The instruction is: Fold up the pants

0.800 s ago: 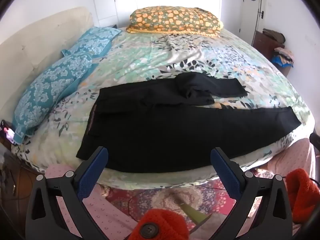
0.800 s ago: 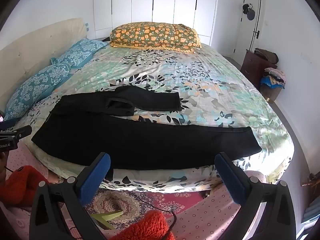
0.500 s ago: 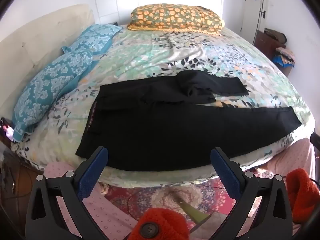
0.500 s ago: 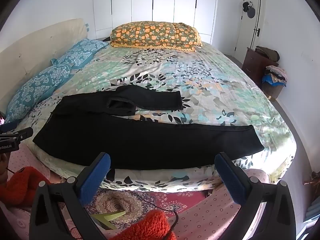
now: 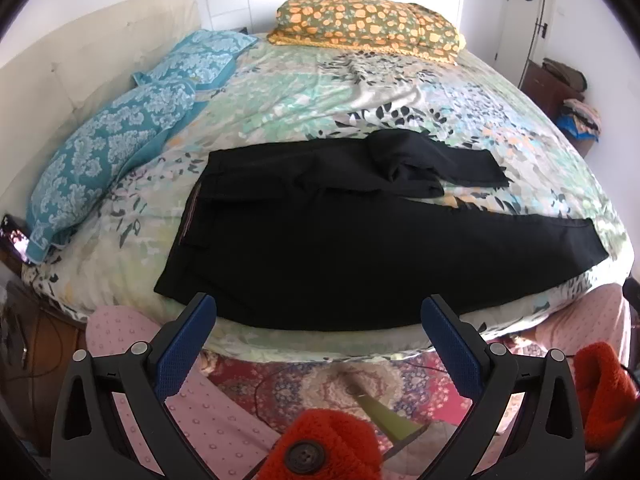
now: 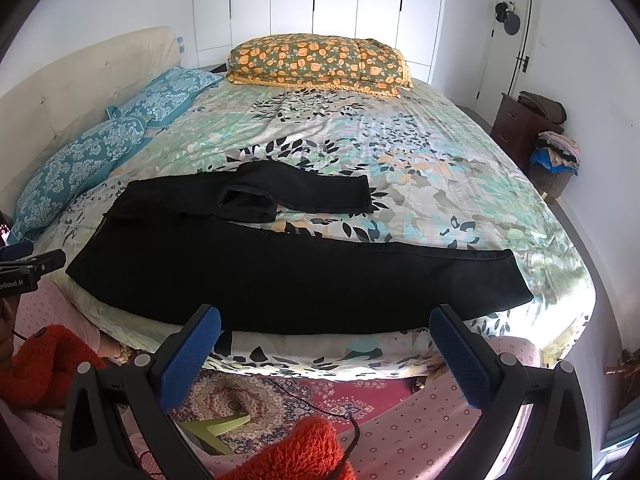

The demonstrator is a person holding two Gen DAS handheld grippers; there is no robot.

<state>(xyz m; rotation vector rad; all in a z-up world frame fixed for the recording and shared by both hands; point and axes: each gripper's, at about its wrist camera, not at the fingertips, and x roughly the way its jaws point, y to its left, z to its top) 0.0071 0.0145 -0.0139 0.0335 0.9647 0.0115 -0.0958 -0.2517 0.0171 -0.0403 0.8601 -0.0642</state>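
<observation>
Home bedroom, wide bed under a floral green-and-white quilt (image 6: 420, 152), teal patterned pillows (image 6: 84, 168), cream padded headboard (image 6: 80, 68), white built-in wardrobe doors (image 6: 320, 0), dark wooden dresser (image 6: 516, 120)

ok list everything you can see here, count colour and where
pants: 1, black, spread along near edge of bed, far leg doubled back
bedspread: 1, green-white leaf print, covering bed
blue pillows: 2, teal patterned, by headboard on the left
folded quilt: 1, olive with orange flowers, far side of bed
headboard: 1, cream, left
rug: 1, red patterned, floor
cabinet: 1, dark wood, right wall, clothes on top
left gripper: 1, black with blue pads, open, empty
right gripper: 1, same, open, empty
sleeves: red, fuzzy
</observation>
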